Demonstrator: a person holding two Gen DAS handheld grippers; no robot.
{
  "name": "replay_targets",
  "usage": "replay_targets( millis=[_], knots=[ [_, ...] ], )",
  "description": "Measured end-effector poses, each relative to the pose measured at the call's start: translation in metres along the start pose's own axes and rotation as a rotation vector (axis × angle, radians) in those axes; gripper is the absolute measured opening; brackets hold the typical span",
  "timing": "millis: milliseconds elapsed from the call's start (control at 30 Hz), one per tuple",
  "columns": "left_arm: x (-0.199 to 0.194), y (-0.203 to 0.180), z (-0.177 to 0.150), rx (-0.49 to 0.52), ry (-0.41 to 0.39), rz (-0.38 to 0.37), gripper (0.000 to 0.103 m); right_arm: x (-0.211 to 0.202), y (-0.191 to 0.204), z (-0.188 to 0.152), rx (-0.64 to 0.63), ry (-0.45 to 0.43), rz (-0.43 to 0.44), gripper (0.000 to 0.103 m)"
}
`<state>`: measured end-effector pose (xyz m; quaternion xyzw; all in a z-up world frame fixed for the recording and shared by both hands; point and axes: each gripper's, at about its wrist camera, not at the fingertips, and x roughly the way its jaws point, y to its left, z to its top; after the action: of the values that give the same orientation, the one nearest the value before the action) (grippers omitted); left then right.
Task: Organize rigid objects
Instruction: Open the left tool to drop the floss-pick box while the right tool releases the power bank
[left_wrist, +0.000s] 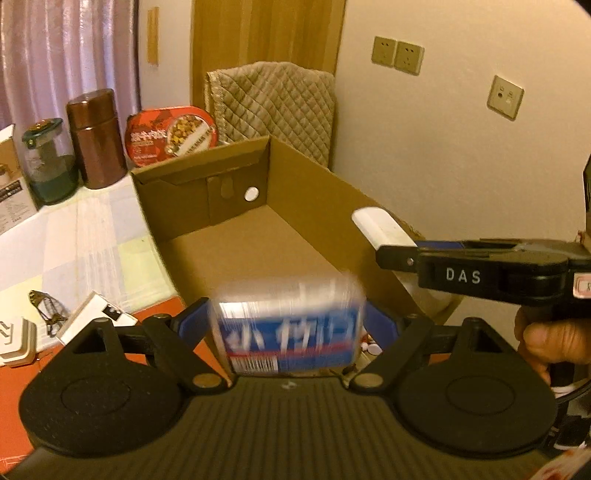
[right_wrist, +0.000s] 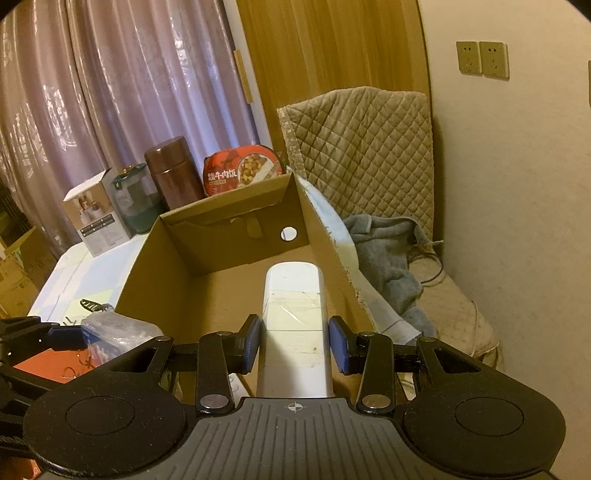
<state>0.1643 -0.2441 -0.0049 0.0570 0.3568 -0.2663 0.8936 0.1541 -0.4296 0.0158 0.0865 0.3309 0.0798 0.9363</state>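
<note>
Wrist views, angled down (probably), sharing box (left_wrist: 236, 192)

Both views are dim with a warm yellow-orange cast, and the curtain (right_wrist: 110, 96) shows pale streaked glare where light falls on it. Fisheye bending curves the walls and darkens the corners. In the left wrist view the blue-labelled pack (left_wrist: 288, 325) is smeared by motion blur; the cardboard box (left_wrist: 221, 177) stays fairly sharp.
</note>
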Motion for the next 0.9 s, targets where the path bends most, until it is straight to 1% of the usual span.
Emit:
replay_targets(
  millis=[133,433,767,900],
  knots=[
    [-0.005,0.002,0.002,-0.008,-0.009,-0.003,0.088,-0.002,0.001,0.001,0.002,-0.003,-0.001,0.037],
    [-0.025,0.021,0.002,-0.068,-0.044,0.051,0.088,-0.002,0.006,0.004,0.001,-0.003,0.015,0.037],
    [-0.031,0.027,-0.004,-0.093,-0.040,0.053,0.088,0.006,0.012,0.004,-0.007,0.015,0.026,0.037],
    [-0.033,0.028,-0.006,-0.101,-0.043,0.053,0.087,0.006,0.010,0.005,0.005,0.009,0.030,0.037]
  ],
)
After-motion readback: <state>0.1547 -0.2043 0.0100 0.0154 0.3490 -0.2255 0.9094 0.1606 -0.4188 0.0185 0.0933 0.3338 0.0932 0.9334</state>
